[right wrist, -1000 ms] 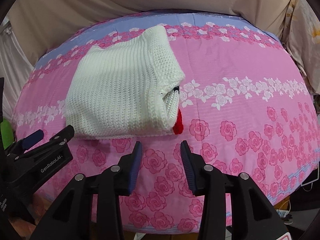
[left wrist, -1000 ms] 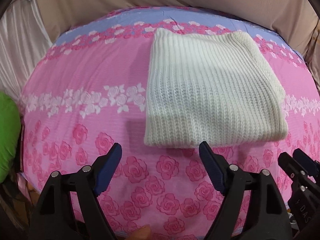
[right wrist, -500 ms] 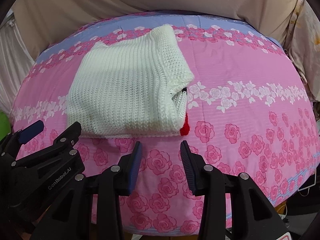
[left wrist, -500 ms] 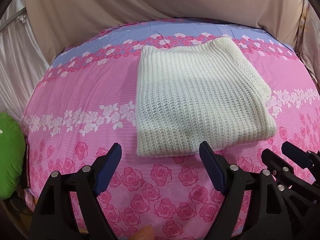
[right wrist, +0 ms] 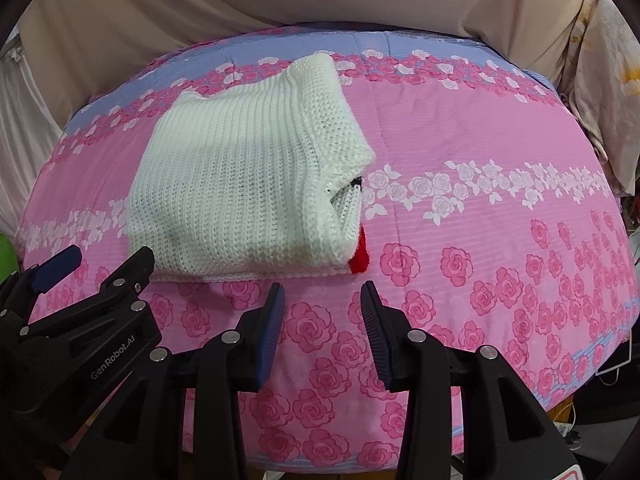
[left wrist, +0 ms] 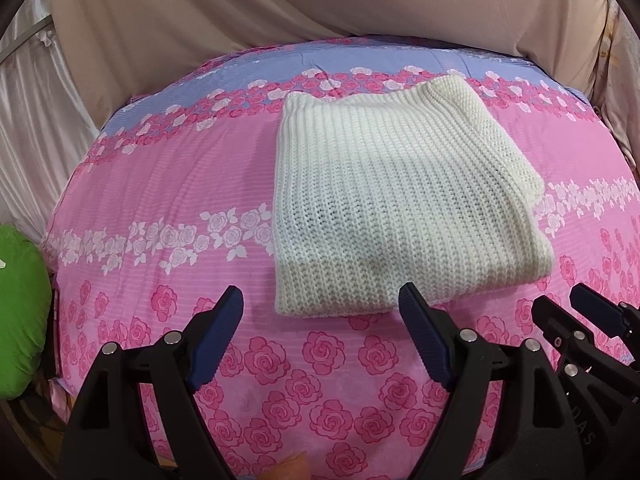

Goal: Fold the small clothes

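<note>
A white knitted garment (left wrist: 392,204) lies folded into a rough square on the pink rose-print bedspread (left wrist: 160,184). In the right wrist view the garment (right wrist: 240,188) shows a red patch (right wrist: 359,258) poking out at its near right corner. My left gripper (left wrist: 320,308) is open and empty, a little short of the garment's near edge. My right gripper (right wrist: 322,300) is open and empty, just short of the near right corner. Each gripper shows in the other's view: the right gripper (left wrist: 560,312) at lower right, the left gripper (right wrist: 100,260) at lower left.
A beige cloth (left wrist: 280,12) hangs behind the bed, with pale curtains (left wrist: 28,112) at the left. A green object (left wrist: 20,308) sits off the bed's left edge. A floral cloth (right wrist: 604,92) hangs at the right. Cables and a white item (right wrist: 612,364) lie beyond the bed's right edge.
Both grippers have drawn back and up from the garment, so it sits farther off and more of the bed shows. The garment has not moved. Jaw openings are unchanged.
</note>
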A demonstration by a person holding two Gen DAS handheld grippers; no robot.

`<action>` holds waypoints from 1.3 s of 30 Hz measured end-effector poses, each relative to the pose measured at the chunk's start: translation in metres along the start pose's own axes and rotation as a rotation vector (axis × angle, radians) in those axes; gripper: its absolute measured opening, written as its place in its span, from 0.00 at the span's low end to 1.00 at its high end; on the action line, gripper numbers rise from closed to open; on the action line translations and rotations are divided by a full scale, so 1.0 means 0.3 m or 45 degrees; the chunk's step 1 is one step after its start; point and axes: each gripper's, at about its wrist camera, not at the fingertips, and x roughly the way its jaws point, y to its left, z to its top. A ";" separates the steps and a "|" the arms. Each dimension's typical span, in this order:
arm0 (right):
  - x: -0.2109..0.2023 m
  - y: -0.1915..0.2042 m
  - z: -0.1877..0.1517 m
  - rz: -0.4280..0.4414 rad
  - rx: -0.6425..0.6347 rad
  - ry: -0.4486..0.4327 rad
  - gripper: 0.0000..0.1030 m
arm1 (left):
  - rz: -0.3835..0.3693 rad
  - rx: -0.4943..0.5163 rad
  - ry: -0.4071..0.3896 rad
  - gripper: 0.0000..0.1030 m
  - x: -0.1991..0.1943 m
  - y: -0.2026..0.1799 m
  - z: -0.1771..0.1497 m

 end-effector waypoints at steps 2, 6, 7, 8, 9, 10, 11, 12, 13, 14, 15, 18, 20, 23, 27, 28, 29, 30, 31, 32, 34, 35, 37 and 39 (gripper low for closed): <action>0.000 0.001 0.000 0.000 -0.002 0.001 0.39 | -0.002 0.001 0.003 0.75 0.001 -0.002 -0.001; 0.000 0.004 -0.002 0.001 -0.005 0.003 0.39 | -0.009 0.013 0.005 0.75 0.002 -0.009 -0.004; 0.000 0.006 -0.003 0.000 -0.003 0.003 0.39 | -0.008 0.014 0.005 0.75 0.002 -0.011 -0.004; 0.000 0.006 -0.003 0.000 -0.004 0.003 0.39 | -0.008 0.018 0.005 0.75 0.002 -0.012 -0.003; 0.001 0.006 -0.003 0.000 -0.004 0.003 0.39 | -0.006 0.020 0.006 0.75 0.003 -0.014 -0.004; 0.000 0.006 -0.003 0.001 -0.005 0.003 0.39 | -0.006 0.023 0.007 0.75 0.003 -0.015 -0.004; 0.000 0.007 -0.004 0.000 -0.004 0.003 0.39 | -0.003 0.025 0.009 0.75 0.004 -0.016 -0.004; 0.000 0.007 -0.005 0.000 -0.004 0.004 0.39 | -0.001 0.025 0.010 0.75 0.004 -0.017 -0.005; 0.000 0.007 -0.006 0.000 -0.004 0.005 0.39 | -0.001 0.026 0.010 0.75 0.004 -0.018 -0.005; 0.002 0.010 -0.006 0.000 -0.006 0.006 0.39 | 0.002 0.028 0.011 0.75 0.005 -0.018 -0.005; 0.004 0.013 -0.005 0.001 -0.010 0.008 0.39 | 0.004 0.027 0.011 0.75 0.005 -0.019 -0.005; 0.008 0.015 -0.003 0.003 -0.016 0.011 0.39 | 0.005 0.033 0.012 0.75 0.007 -0.021 -0.005; 0.009 0.017 -0.001 0.003 -0.017 0.012 0.39 | 0.005 0.038 0.015 0.75 0.010 -0.020 -0.005; 0.010 0.018 -0.001 0.003 -0.017 0.013 0.39 | 0.002 0.039 0.018 0.75 0.013 -0.019 -0.006; 0.012 0.020 -0.001 0.004 -0.019 0.015 0.39 | 0.003 0.045 0.020 0.75 0.015 -0.021 -0.007; 0.013 0.022 -0.001 0.004 -0.020 0.015 0.39 | 0.001 0.045 0.020 0.75 0.016 -0.021 -0.008; 0.013 0.023 -0.001 0.004 -0.019 0.015 0.39 | 0.001 0.046 0.021 0.75 0.017 -0.021 -0.008; 0.014 0.024 -0.002 0.003 -0.019 0.015 0.39 | -0.001 0.046 0.023 0.75 0.018 -0.022 -0.009; 0.012 0.024 -0.002 0.003 -0.017 0.014 0.39 | -0.003 0.044 0.025 0.75 0.018 -0.023 -0.010; 0.013 0.025 -0.002 0.003 -0.017 0.015 0.39 | -0.004 0.044 0.026 0.75 0.019 -0.022 -0.010; 0.011 0.023 -0.001 0.002 -0.018 0.013 0.39 | -0.006 0.043 0.031 0.75 0.022 -0.022 -0.011; 0.014 0.024 -0.001 0.001 -0.018 0.012 0.39 | -0.006 0.043 0.032 0.75 0.023 -0.022 -0.010; 0.015 0.024 0.000 0.001 -0.020 0.013 0.39 | -0.008 0.043 0.035 0.75 0.025 -0.023 -0.009; 0.015 0.025 -0.001 0.001 -0.021 0.012 0.39 | -0.008 0.044 0.039 0.75 0.027 -0.025 -0.010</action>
